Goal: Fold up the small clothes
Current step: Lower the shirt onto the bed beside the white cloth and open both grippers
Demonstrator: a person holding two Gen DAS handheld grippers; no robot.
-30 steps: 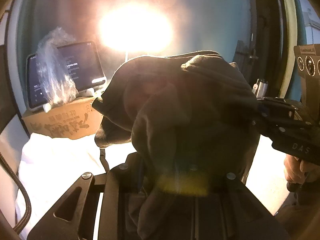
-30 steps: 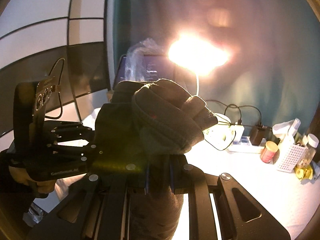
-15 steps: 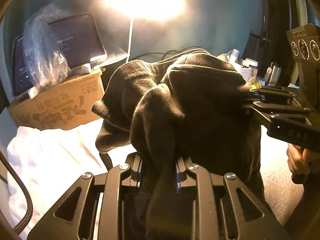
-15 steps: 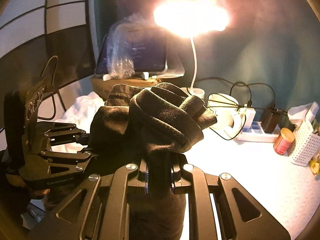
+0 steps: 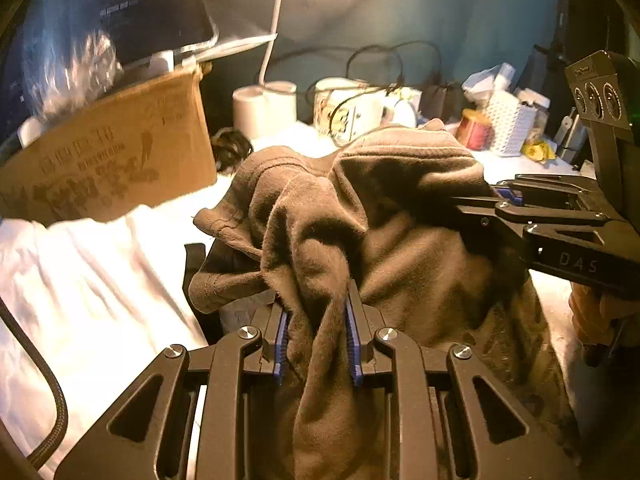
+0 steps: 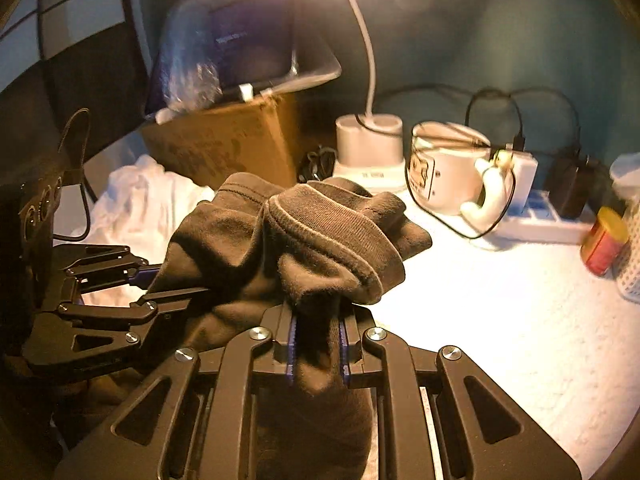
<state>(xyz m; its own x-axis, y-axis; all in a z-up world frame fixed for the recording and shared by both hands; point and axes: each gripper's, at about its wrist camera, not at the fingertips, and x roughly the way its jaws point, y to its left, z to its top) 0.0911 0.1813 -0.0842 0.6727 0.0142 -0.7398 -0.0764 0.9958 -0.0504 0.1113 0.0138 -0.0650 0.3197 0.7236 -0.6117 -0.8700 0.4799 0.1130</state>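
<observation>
A dark brown garment [image 5: 400,208] hangs bunched between both grippers, above the white-covered table [image 6: 500,320]. In the left wrist view my left gripper [image 5: 316,300] is shut on a thick fold of it, cloth filling the gap between the blue pads. My right gripper [image 5: 476,204] comes in from the right and clamps the garment's right side, a hand [image 5: 592,312] on its handle. In the right wrist view the right gripper [image 6: 319,316] is shut on a fold of the garment [image 6: 320,232] below a ribbed hem. The left gripper [image 6: 176,280] bites its left side.
A cardboard box [image 6: 224,144] with a plastic-wrapped tablet [image 6: 240,48] stands at the back left, white cloth [image 5: 80,280] in front of it. A lamp base [image 6: 370,140], a white mug [image 6: 444,168], a power strip [image 6: 532,216], a red can [image 6: 604,240] and a white basket [image 5: 512,124] line the back.
Both grippers have sunk toward the table with the garment and tipped further downward. The lamp's glare has slid up to the top edge. Both grips are unchanged.
</observation>
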